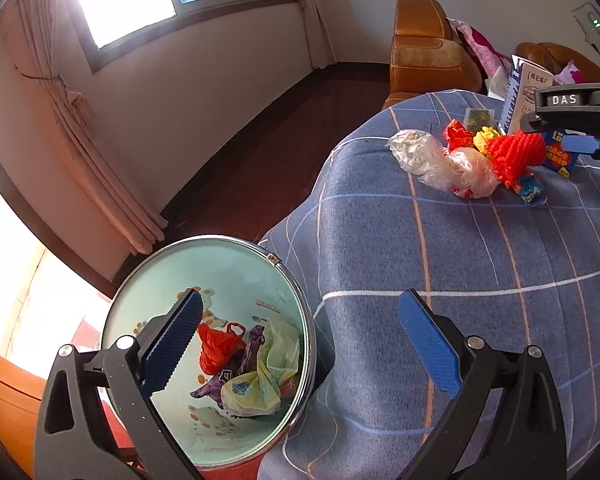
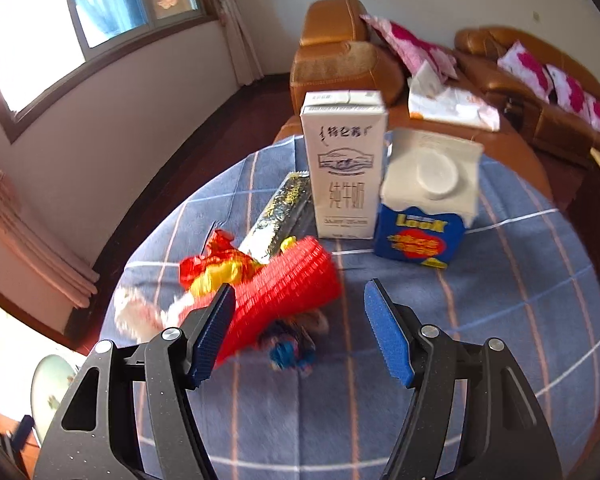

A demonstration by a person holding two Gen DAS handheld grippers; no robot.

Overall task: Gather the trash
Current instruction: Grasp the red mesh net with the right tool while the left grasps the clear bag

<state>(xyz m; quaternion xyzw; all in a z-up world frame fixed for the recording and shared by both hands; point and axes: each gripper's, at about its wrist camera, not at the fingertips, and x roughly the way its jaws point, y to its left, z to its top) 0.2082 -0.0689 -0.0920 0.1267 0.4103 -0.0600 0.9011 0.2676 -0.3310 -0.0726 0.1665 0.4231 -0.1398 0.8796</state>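
Note:
A pale green bin (image 1: 168,276) stands on the floor beside the table and holds crumpled wrappers and a red bag (image 1: 216,346). My left gripper (image 1: 300,344) is open and empty, hovering over the bin's rim and the table edge. On the blue checked tablecloth (image 2: 500,320) lie a red foam net (image 2: 288,292), a red-yellow wrapper (image 2: 216,268), clear plastic bags (image 1: 440,160), a small blue wrapper (image 2: 290,354), a dark sachet (image 2: 280,212), a white milk carton (image 2: 342,168) and a blue carton (image 2: 420,236). My right gripper (image 2: 300,334) is open, just above the red net.
An orange leather sofa (image 2: 340,60) with pink cushions and tissues stands behind the table. A window and curtains are on the left wall. Dark floor runs between wall and table. The right gripper also shows in the left wrist view (image 1: 572,120).

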